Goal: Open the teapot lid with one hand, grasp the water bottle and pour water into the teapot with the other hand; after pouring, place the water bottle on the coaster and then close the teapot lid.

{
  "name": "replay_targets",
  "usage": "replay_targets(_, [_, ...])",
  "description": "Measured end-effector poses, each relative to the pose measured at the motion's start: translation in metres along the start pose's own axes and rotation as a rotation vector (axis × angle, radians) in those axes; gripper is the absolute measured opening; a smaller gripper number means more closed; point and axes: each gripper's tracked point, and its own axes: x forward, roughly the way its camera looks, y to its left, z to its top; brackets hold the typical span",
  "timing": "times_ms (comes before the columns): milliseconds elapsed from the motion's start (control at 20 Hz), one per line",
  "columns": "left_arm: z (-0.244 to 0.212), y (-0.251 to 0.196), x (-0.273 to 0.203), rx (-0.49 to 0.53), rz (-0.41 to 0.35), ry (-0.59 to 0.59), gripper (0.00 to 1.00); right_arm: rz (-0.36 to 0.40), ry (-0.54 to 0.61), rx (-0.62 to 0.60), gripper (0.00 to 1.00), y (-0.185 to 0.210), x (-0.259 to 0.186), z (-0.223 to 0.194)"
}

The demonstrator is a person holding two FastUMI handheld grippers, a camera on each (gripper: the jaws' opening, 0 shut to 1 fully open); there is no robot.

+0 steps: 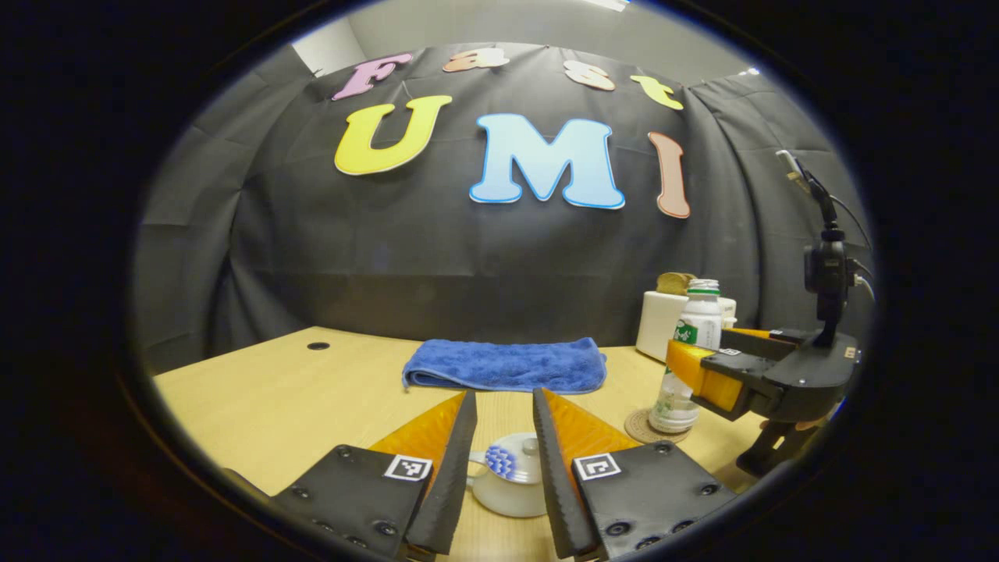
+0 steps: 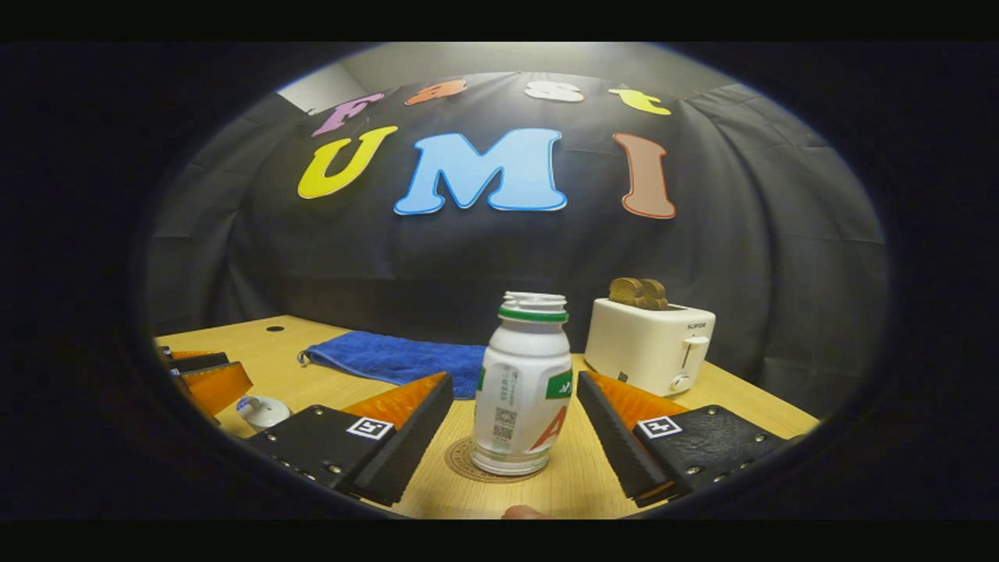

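In the left gripper view the left gripper (image 1: pixel 504 437) hung over the near part of the table (image 1: pixel 257 398) with its jaws moderately apart and nothing between them touching; the teapot (image 1: pixel 511 488) sat on the table directly below and between the two fingers, lid (image 1: pixel 515 460) on, knob near the right finger but not visibly pinched. Beyond it lay a folded blue towel (image 1: pixel 506 365). Off to the right the water bottle (image 1: pixel 691 359) stood upright on the round coaster (image 1: pixel 641 425), and the right gripper (image 1: pixel 706 363) reached in from the right with its fingers on either side of the bottle; contact could not be judged from there. In the right gripper view the right gripper (image 2: pixel 515 421) was spread wide, the water bottle (image 2: pixel 523 390) standing centred between its fingers with a clear gap on each side, base on the coaster (image 2: pixel 460 462). The white toaster (image 2: pixel 649 343) with bread in its slots stood behind and right of the bottle, the towel (image 2: pixel 398 359) behind and left. At the far left edge the left gripper (image 2: pixel 207 378) showed just above the teapot (image 2: pixel 264 410).
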Motion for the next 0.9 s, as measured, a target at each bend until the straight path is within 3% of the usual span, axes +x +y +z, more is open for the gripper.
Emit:
replay_targets(700, [0.006, -0.003, -0.006, 0.011, -0.006, -0.010, 0.55, -0.003, -0.011, 0.010, 0.98, -0.001, -0.015, -0.001])
replay_targets(900, [0.011, -0.012, -0.021, -0.017, -0.028, -0.032, 0.49, -0.014, -0.018, 0.028, 0.98, -0.007, -0.035, -0.002])
